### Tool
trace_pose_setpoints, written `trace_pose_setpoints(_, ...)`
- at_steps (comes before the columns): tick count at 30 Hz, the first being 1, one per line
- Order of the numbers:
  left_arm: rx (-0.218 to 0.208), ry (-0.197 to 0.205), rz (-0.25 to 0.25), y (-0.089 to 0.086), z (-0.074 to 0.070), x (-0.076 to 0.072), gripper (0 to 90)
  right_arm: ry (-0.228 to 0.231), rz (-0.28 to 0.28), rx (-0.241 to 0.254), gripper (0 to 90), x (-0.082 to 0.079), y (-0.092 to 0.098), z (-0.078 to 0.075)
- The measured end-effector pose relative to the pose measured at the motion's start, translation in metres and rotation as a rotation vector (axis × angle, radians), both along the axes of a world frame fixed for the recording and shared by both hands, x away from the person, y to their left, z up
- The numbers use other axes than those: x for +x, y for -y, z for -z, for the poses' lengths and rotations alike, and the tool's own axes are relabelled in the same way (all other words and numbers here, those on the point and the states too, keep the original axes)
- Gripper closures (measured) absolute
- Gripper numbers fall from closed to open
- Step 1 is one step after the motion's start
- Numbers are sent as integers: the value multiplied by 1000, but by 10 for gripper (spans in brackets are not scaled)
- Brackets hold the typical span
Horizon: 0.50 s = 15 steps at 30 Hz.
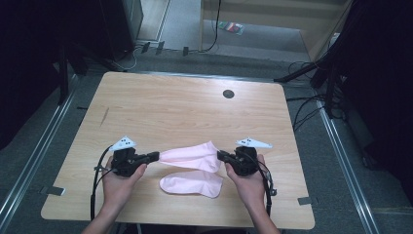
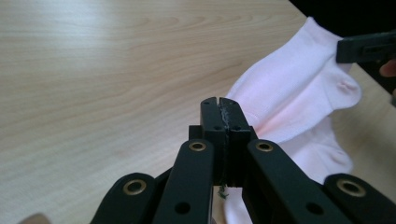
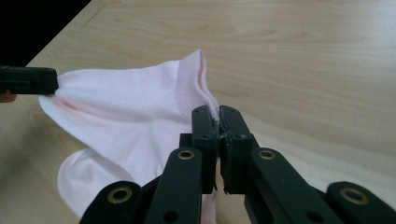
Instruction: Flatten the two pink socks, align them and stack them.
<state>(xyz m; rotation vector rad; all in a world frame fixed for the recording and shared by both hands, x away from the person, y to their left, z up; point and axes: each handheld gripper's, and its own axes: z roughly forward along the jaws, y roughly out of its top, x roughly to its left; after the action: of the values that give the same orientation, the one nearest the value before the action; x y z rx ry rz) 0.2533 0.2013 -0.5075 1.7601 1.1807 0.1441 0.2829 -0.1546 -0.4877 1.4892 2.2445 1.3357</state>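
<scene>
- There is a light wooden table with rounded corners [image 1: 146, 107], and all places below are given relative to it.
- A pale pink cotton sock [image 1: 192, 157] is lifted above the near middle of the table, stretched level between the two grippers.
- A second pale pink sock [image 1: 191, 185] lies flat on the table directly under the first one, close to the near edge.
- The left gripper [image 1: 157, 156] is over the near left part of the table; its jaws are pressed together on one end of the lifted sock. In the left gripper view the two black jaws meet with no gap and the pink cloth [image 2: 299, 93] comes out from their tips [image 2: 223, 112].
- The right gripper [image 1: 220, 156] is over the near right part of the table; its jaws are clamped on the other end of the same sock, at the ribbed cuff [image 3: 198, 79]. In the right gripper view the jaws [image 3: 215, 122] stand almost together, with the thin cloth edge between them.
- A small dark round hole [image 1: 228, 93] sits in the far middle of the table.
</scene>
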Motion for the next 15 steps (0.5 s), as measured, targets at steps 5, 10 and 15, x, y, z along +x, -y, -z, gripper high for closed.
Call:
trace_pose_setpoints(5,-14,-3,-3,4,3,-12,900,-15,-3,8,865,-14,7,2)
trace_pose_setpoints(10,-22,-12,-13,6,5,-21,900,-23,-1,16,865,-28,10,7)
trace_pose_setpoints(15,9,-13,-27,12,7,-31,900,-60,37,37,865,-37,11,13)
